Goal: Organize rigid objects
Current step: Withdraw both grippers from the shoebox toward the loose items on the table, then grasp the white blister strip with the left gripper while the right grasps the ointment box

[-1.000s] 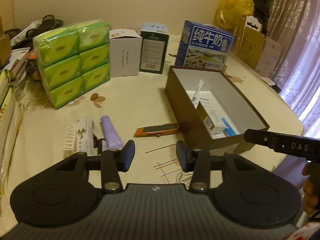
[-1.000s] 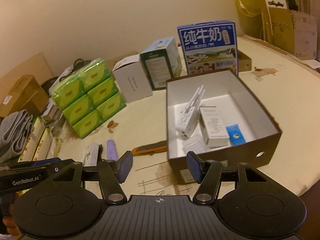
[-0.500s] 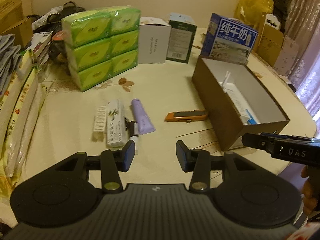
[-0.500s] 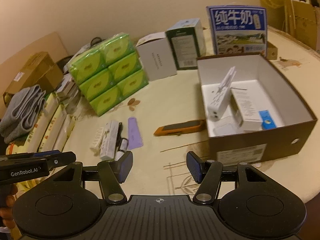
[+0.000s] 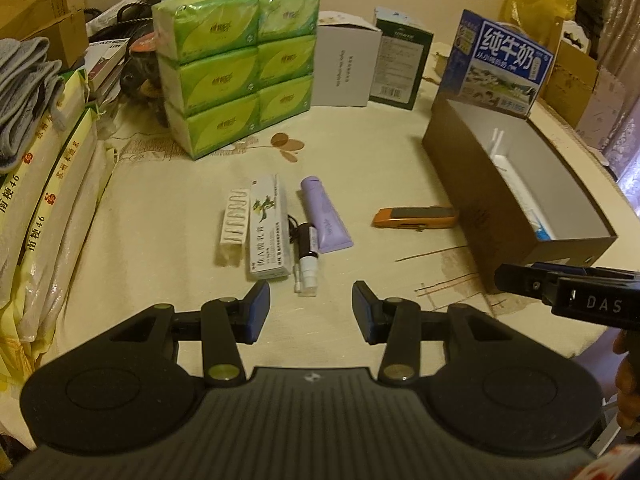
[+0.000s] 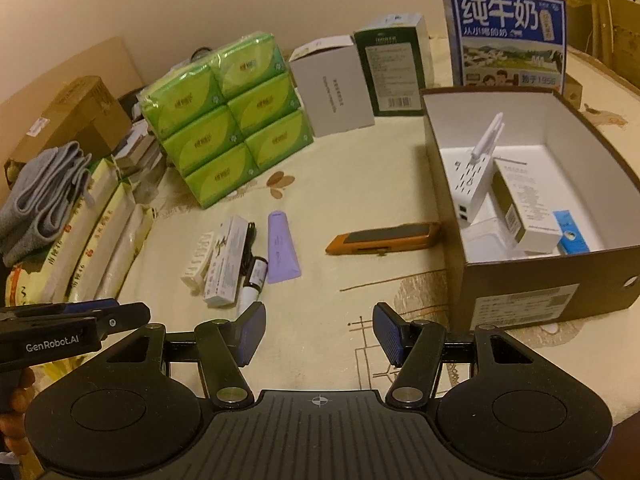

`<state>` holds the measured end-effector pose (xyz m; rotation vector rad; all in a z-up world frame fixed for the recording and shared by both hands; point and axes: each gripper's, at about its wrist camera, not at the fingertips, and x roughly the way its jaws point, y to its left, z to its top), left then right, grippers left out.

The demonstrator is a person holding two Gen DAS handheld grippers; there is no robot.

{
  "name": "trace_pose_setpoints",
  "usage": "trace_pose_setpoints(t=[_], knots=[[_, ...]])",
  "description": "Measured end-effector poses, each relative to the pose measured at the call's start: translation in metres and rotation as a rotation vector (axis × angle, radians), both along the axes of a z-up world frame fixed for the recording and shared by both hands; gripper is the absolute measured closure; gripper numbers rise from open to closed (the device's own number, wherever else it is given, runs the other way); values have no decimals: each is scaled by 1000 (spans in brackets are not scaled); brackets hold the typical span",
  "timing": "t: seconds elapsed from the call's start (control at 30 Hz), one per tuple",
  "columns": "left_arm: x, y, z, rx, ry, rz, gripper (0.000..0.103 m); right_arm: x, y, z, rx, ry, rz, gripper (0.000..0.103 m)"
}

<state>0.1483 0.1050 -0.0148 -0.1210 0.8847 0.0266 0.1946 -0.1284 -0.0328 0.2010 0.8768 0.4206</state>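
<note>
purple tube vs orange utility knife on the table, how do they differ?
The purple tube is soft-looking, flat and flared toward its near end; the orange utility knife is a slim rigid bar with a dark top panel. The tube lies pointing away, within the cluster of small items; the knife lies crosswise, alone, beside the brown box. Both lie flat, ungripped.

Left gripper (image 5: 311,307) jaws apart, nothing between them, hovering over the table (image 5: 160,216). Just ahead lie a small spray bottle (image 5: 306,254), a white-green carton (image 5: 268,227), a small white pack (image 5: 234,222) touching its left side, and a purple tube (image 5: 324,215). An orange utility knife (image 5: 414,217) lies further right, beside a brown open box (image 5: 480,200) holding some white items. Green tissue packs (image 5: 236,60) stand at the back. Right gripper (image 5: 568,296) pokes in from the right edge; jaw state unclear.
</note>
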Motion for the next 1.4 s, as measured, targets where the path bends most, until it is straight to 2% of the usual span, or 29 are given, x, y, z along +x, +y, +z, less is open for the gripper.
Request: trace_pose_setpoints(t=[0.3, 0.7, 0.87, 1.23, 1.33, 1.37, 1.4], knots=[[22, 15, -24, 20, 27, 36, 63, 33, 21, -26, -67, 13, 30, 47], [66, 44, -55, 42, 24, 86, 63, 112, 35, -54, -201, 1, 19, 47], [83, 55, -74, 56, 45, 89, 63, 121, 50, -58, -164, 1, 43, 47], [130, 73, -105, 51, 86, 30, 64, 126, 113, -70, -50, 35, 150, 47], [139, 76, -110, 43, 84, 26, 72, 126, 124, -71, -35, 37, 162, 47], [141, 78, -110, 40, 75, 21, 80, 126, 127, -71, -32, 36, 166, 47], [143, 80, -111, 33, 75, 14, 80, 126, 130, -71, -29, 35, 170, 47]])
